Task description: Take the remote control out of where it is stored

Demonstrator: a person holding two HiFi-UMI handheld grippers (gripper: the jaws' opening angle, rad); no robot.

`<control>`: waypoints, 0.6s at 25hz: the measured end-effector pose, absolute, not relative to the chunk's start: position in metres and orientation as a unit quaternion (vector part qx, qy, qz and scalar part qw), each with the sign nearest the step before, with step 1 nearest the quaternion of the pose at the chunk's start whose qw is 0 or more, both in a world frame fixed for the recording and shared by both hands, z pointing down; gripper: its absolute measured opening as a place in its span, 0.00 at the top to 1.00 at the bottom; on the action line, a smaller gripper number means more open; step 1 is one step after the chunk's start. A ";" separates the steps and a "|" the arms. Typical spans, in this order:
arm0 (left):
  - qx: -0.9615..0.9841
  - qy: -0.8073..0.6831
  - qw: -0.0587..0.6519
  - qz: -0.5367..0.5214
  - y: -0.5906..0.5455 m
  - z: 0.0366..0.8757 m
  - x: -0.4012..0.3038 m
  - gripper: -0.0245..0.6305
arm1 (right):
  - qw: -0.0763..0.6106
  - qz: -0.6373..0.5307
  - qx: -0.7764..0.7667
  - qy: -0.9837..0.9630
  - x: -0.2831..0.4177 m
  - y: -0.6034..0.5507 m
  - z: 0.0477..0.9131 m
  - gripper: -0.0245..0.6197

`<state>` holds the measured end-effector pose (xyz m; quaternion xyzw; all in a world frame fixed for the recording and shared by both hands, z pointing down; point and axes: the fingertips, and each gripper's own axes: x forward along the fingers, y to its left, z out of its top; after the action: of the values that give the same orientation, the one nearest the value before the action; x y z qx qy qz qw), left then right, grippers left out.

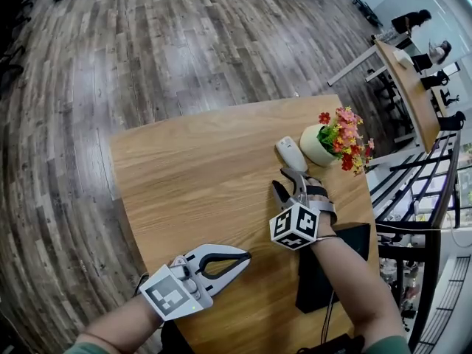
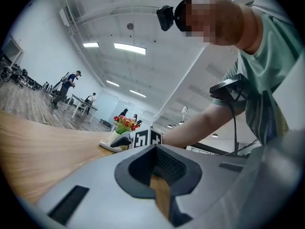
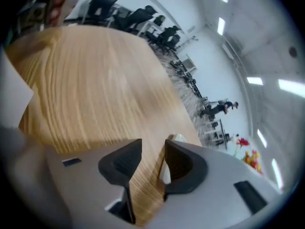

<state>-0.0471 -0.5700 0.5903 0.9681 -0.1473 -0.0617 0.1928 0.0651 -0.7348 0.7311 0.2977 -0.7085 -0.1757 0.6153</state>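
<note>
The left gripper [image 1: 240, 257] is held low at the near left corner of the wooden table [image 1: 184, 175], pointed level toward the right. Its jaws are seen closed tip to tip, and nothing is caught in them. Bare wood is seen across the middle of the table. Toward the far right corner, the right gripper [image 1: 287, 183] is tilted down at the table top, its marker cube [image 1: 295, 226] turned up toward the head. Its jaws are set partly apart and nothing is gripped. Wood grain is seen through the gap, and only a sliver of white shows at the inner edge of one jaw. The white remote control [image 1: 290, 153] is found lying flat just beyond those jaw tips. Just beside it on the right stands a white pot [image 1: 313, 147] of red and yellow flowers [image 1: 345, 139]. A flat black thing [image 1: 355, 236] is partly covered by the right forearm at the right edge.
</note>
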 end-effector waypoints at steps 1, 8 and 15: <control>0.967 -0.148 0.196 -0.064 -0.569 0.589 -0.048 0.96 | 0.597 -0.125 0.327 -0.722 0.072 -0.742 0.725 0.75; 0.963 -0.163 0.209 -0.056 -0.569 0.590 -0.057 0.96 | 0.448 0.090 0.498 -0.737 0.127 -0.775 0.677 0.66; 0.964 -0.173 0.194 -0.052 -0.566 0.575 -0.061 0.96 | 0.410 0.080 0.523 -0.743 0.142 -0.750 0.631 0.66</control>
<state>-0.0610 -0.5664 0.5746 0.9641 -0.1733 -0.0523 0.1941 0.1418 -0.7503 0.6313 0.5234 -0.7428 0.0800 0.4098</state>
